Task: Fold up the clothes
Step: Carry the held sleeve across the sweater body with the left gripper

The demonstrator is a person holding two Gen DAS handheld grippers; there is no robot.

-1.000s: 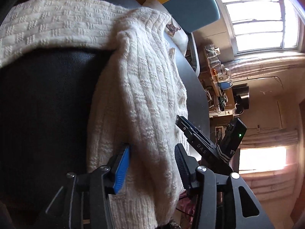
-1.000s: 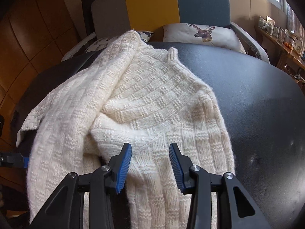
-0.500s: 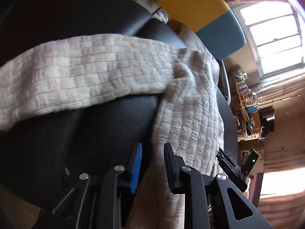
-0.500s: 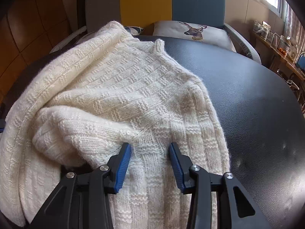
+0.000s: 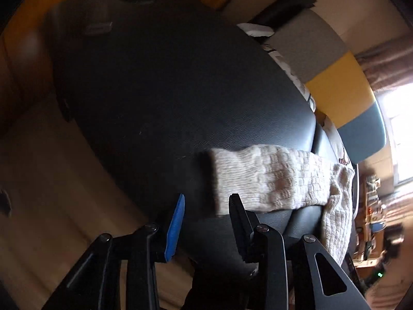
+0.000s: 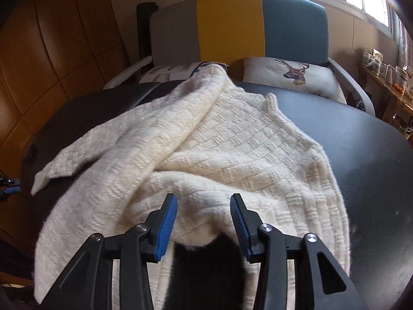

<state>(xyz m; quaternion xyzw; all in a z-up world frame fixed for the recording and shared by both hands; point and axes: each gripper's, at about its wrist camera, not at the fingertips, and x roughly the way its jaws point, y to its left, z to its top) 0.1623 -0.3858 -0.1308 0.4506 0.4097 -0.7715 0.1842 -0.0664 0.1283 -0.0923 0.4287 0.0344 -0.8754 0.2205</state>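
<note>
cream sweater rumpled on the black table

the cream knit sweater [image 6: 232,155] lies bunched on the black table [image 6: 374,168], in front of the striped armchair [image 6: 232,25]. the right gripper [image 6: 204,222] is spread, released, over the sweater's near fold. the left gripper [image 5: 206,219] gapes empty just beside the sleeve cuff [image 5: 232,175].

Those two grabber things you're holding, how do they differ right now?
The left gripper points at the sleeve end lying out on the black table, with only dark tabletop between its jaws. The right gripper sits low over the sweater, with a bunched fold between its jaws. Both stand open, gripping nothing, and both have black arms with blue pads.
</note>
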